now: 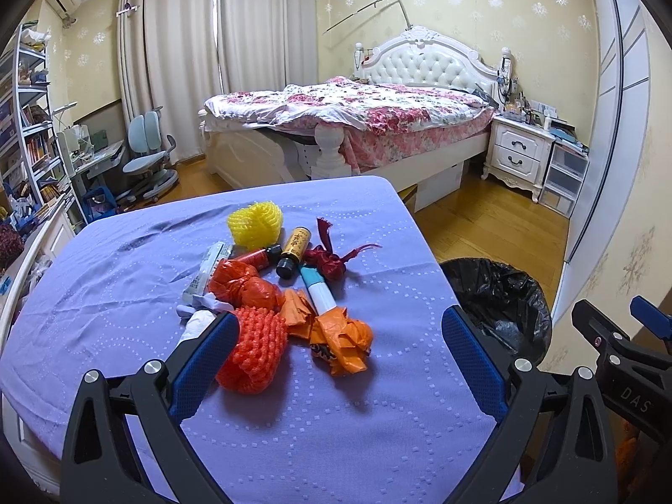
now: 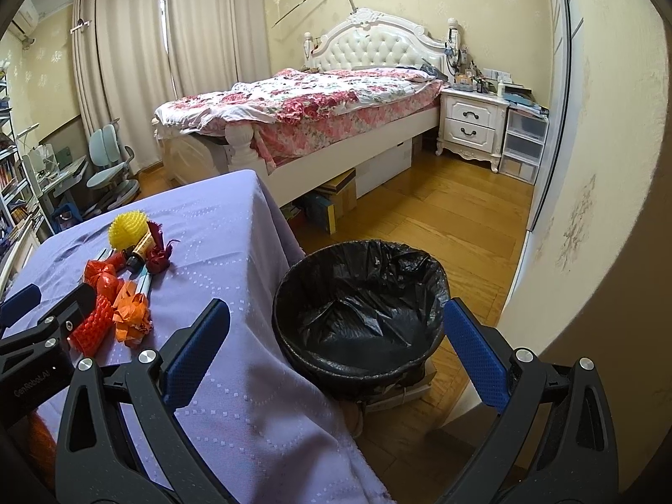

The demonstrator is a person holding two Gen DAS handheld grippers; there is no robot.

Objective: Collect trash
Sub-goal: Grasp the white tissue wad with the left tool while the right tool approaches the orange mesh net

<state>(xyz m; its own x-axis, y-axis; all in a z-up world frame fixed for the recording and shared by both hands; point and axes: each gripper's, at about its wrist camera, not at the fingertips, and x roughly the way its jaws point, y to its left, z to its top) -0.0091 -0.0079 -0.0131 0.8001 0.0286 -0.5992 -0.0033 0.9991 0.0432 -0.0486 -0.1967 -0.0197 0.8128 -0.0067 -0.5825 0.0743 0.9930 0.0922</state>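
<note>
Our left gripper is wide open above the orange net; we lower it and pinch only the net. Our right gripper, also open and empty, waits over the bin beside the table.

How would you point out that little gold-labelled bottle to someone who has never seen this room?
Start at the table with the purple cloth in front of the bed. In the trash pile at its middle, just right of the yellow foam net, lies the small dark bottle, its black cap towards the camera. Its gold label with dark characters sets it apart; the bottle beside it is red.
</note>
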